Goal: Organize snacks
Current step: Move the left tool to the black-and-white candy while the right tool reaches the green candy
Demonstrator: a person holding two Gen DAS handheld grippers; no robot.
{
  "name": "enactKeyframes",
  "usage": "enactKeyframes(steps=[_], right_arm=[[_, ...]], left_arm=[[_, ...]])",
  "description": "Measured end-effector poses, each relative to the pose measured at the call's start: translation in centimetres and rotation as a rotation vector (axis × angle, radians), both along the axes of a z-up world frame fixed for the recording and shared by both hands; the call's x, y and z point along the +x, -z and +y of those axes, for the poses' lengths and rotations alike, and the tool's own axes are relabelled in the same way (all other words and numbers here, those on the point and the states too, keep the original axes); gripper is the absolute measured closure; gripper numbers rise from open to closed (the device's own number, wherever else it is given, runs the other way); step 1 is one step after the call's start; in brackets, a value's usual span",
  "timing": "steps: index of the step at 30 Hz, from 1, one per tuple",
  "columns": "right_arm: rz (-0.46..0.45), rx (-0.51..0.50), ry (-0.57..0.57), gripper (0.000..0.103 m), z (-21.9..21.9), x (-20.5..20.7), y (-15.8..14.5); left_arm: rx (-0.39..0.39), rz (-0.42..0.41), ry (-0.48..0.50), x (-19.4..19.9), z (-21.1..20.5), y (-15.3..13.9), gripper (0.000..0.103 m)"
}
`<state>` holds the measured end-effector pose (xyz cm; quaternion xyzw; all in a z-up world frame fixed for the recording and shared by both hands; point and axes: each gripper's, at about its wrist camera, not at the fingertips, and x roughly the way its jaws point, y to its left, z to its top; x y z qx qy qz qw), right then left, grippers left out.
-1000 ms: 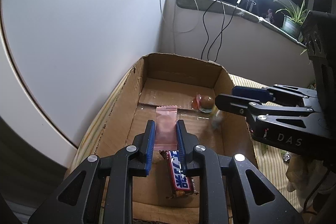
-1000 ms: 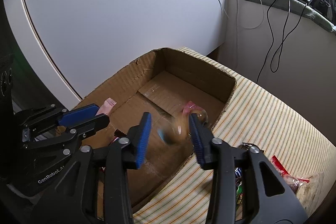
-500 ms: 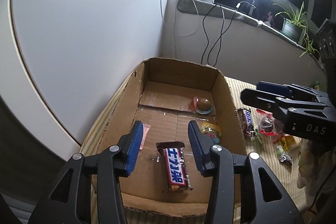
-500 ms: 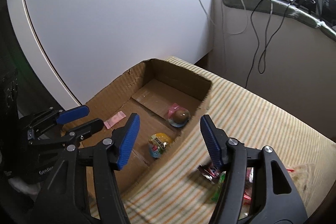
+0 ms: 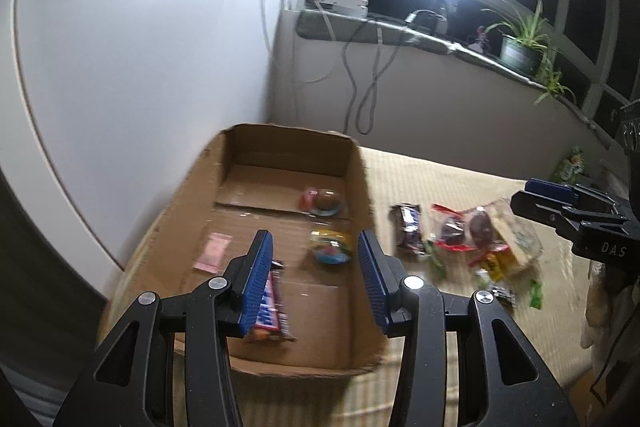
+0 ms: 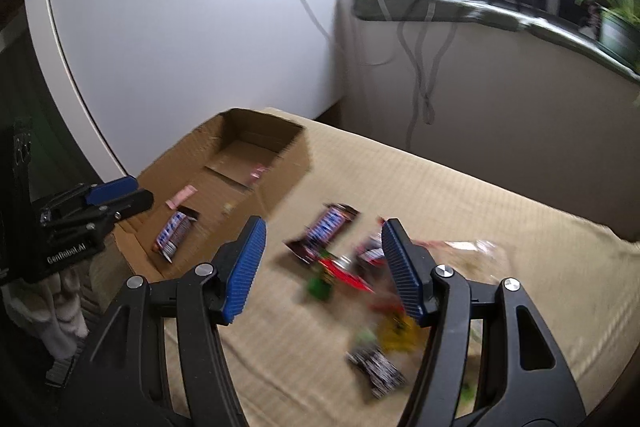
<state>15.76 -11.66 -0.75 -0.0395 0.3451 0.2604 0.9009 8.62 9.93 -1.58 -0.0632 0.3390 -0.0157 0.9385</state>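
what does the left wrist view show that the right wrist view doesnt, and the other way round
Only the left wrist view shows the domed chocolate snack and the yellow-and-blue egg on the box floor.

Only the right wrist view shows the dark wrapped bar lying nearest the camera on the striped cloth.

Both show the cardboard box, the pink sachet and a blue-wrapped chocolate bar inside it, the second chocolate bar outside on the cloth, and both grippers open and empty: left gripper, right gripper.
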Motion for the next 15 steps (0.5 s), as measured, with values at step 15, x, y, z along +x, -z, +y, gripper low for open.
enactKeyframes(steps=[15], right_arm=[[0.110,-0.066,0.164,0.040,-11.5,-2.9,4.8]], left_arm=[[-0.026,0.071,0.212,0.2,-9.1,2.1,0.060]])
